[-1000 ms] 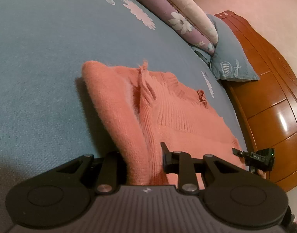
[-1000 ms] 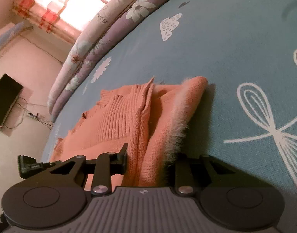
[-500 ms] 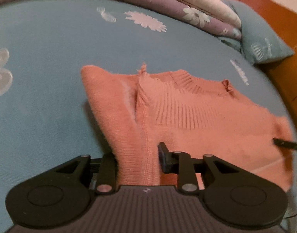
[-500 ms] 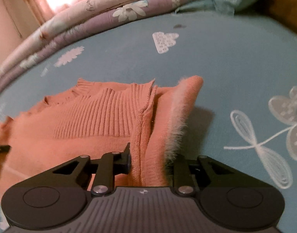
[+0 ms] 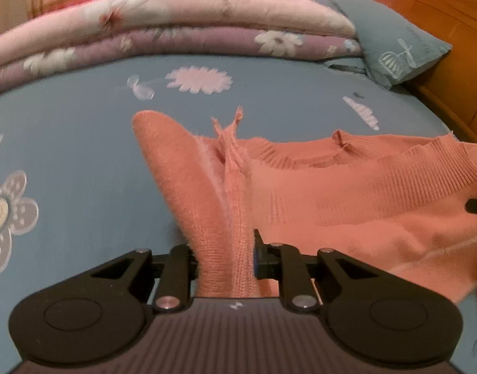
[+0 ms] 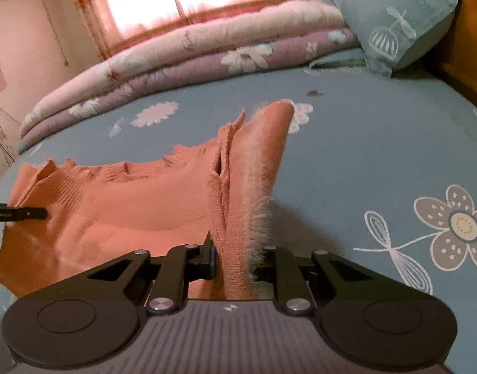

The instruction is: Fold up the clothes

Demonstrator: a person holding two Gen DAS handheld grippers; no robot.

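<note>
sweater [image 5: 347, 193] lifted higher off bedsheet [image 5: 82, 143], salmon knit, ribbed collar

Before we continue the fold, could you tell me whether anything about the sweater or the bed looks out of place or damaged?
Nothing stands out. The orange sweater hangs bunched between the left gripper and right gripper, whose jaws are closing on it; it looks intact, and the blue bedsheet lies smooth.
</note>
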